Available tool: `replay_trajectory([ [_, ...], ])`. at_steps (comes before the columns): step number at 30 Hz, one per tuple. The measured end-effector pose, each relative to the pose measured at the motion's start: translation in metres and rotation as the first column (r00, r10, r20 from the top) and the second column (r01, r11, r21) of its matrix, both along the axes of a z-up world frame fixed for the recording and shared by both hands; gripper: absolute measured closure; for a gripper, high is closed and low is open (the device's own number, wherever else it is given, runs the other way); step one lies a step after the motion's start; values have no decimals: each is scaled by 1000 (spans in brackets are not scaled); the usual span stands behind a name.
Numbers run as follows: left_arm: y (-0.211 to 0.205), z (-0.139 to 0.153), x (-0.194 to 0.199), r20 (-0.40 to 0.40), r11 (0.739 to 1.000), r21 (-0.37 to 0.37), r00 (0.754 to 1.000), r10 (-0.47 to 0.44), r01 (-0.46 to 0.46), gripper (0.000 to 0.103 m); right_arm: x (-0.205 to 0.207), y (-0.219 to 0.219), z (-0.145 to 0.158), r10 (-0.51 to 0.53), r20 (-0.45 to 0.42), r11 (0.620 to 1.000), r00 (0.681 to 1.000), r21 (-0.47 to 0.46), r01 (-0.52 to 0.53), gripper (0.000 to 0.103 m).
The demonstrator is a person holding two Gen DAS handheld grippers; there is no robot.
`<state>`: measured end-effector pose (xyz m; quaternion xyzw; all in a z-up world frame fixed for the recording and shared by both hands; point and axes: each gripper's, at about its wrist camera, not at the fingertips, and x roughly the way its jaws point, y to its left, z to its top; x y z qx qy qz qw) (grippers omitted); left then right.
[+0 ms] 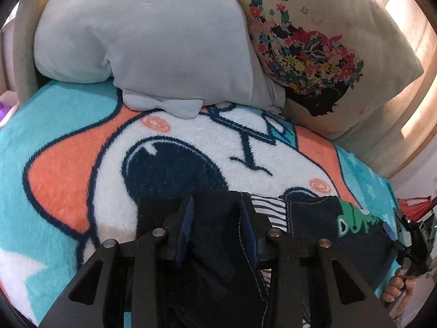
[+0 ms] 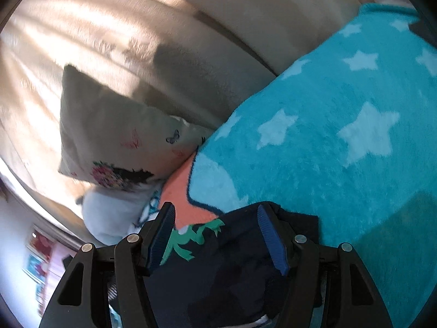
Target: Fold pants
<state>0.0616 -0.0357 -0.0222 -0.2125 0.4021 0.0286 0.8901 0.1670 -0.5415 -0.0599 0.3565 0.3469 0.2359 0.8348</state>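
Observation:
Dark navy pants (image 1: 314, 218) with a green print and a striped lining lie on a fleece blanket (image 1: 68, 169) on a bed. My left gripper (image 1: 217, 213) has its blue pads either side of a bunched edge of the pants, fabric filling the gap between them. My right gripper (image 2: 215, 218) stands wider, with the pants' printed corner (image 2: 224, 259) lying between its fingers. The right gripper also shows at the right edge of the left wrist view (image 1: 409, 235), at the pants' far side.
A grey pillow (image 1: 147, 41) and a cream cushion (image 1: 327, 54) with a floral print lean against the headboard behind the blanket. The blanket's teal starred part (image 2: 341, 136) stretches to the right. The bed's padded edge (image 2: 218, 41) runs behind.

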Motion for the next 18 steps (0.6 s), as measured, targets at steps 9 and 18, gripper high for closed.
replay_trajectory([
  [9,0,45,-54,96,998,23,993,62,-64,49,-41,-20,39,-97,99,995,990,-22,99,31],
  [18,-10,37,-74,70,996,26,994,81,-83,47,-73,-22,53,-120,121,986,985,-100,132,30],
])
